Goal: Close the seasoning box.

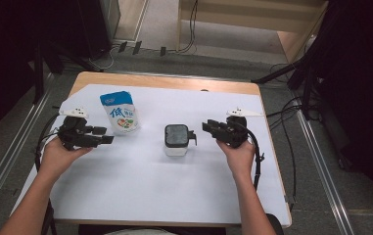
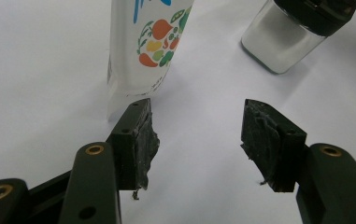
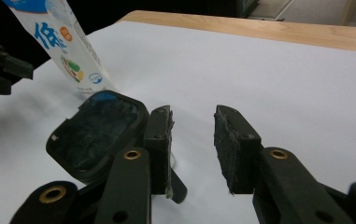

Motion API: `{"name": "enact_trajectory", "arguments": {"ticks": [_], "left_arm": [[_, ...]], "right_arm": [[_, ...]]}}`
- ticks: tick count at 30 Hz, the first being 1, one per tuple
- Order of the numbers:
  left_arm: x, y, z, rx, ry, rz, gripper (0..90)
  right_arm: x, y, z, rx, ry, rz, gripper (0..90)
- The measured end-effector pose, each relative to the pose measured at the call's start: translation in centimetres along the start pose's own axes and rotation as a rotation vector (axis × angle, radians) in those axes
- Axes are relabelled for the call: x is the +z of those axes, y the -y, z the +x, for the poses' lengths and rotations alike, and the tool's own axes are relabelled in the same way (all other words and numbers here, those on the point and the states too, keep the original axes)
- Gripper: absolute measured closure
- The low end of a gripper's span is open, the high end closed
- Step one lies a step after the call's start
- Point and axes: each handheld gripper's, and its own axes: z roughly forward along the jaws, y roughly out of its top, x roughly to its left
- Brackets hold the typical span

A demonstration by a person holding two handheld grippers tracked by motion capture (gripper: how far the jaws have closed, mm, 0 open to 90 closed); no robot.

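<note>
My right gripper [image 3: 193, 135] sat closest to its own camera, jaws parted with only bare white sheet between the pads; nothing was gripped. Just beside its one jaw in the right gripper view stood the black-lidded container [image 3: 96, 133], the lid's rim next to that jaw, though I could not tell whether they touched. In the high view the right gripper [image 1: 206, 127] pointed at the container [image 1: 176, 139] from the right, a small black tab on the lid's edge facing the jaw tips, with a narrow gap visible between them.

My left gripper [image 2: 196, 135] was likewise released, its pads well apart over bare sheet. Ahead of it in the left gripper view rose the white pouch [image 2: 143, 42] printed with vegetables, its base just beyond the tip of one jaw, and the clear body of the container [image 2: 281, 44] stood farther off. From above, the pouch [image 1: 119, 112] with its blue top stood upright near the left gripper [image 1: 109, 135], apart from the container at mid-table. Both rested on the white sheet [image 1: 140, 191] covering the wooden table [image 1: 169, 82].
</note>
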Motion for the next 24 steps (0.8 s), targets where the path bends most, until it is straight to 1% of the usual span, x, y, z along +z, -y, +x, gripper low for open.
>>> {"name": "enact_trajectory", "arguments": {"ticks": [1,4,5,8,9,10,12,13,14,15,19,21,24], "left_arm": [[0.1,0.0,0.0,-0.001,-0.003,-0.001,44.1],[0.2,0.0,0.1,0.012,0.003,0.006,45.3],[0.3,0.0,0.1,0.013,-0.002,0.003,45.2],[0.3,0.0,0.3,0.012,0.001,0.006,45.1],[0.3,0.0,0.3,0.011,-0.002,0.005,45.1],[0.3,0.0,0.5,0.013,0.005,0.004,45.0],[0.3,0.0,0.6,0.007,0.003,0.000,44.9],[0.3,0.0,0.7,0.007,0.009,0.001,44.9],[0.3,0.1,0.8,0.007,-0.004,-0.004,44.9],[0.3,0.1,0.9,0.004,0.007,-0.004,44.8],[0.4,0.1,1.2,-0.006,0.006,-0.012,44.5],[0.4,0.1,1.3,-0.002,0.001,-0.011,44.5],[0.4,0.1,1.4,-0.006,0.009,-0.014,44.2]], "right_arm": [[-0.2,0.1,-0.1,-0.004,0.015,0.003,67.4],[-0.8,0.4,-0.4,-0.016,0.040,-0.003,66.7],[-1.0,0.6,-0.5,-0.010,0.042,-0.002,66.2],[-1.5,1.0,-1.1,-0.002,0.056,-0.012,64.8],[-1.7,1.1,-1.1,0.008,0.064,-0.011,64.4],[-1.8,1.3,-1.3,0.005,0.068,-0.014,64.0],[-2.2,1.5,-1.7,0.015,0.080,-0.014,62.8],[-2.3,1.6,-1.8,0.011,0.084,-0.022,62.2],[-2.5,1.7,-1.9,0.008,0.089,-0.025,62.2],[-2.5,1.9,-2.0,0.009,0.090,-0.021,61.8],[-2.8,2.6,-2.3,0.011,0.110,-0.012,60.1],[-2.8,2.8,-2.3,0.019,0.116,0.004,59.6],[-2.7,3.1,-2.3,0.007,0.120,0.000,59.1]]}}
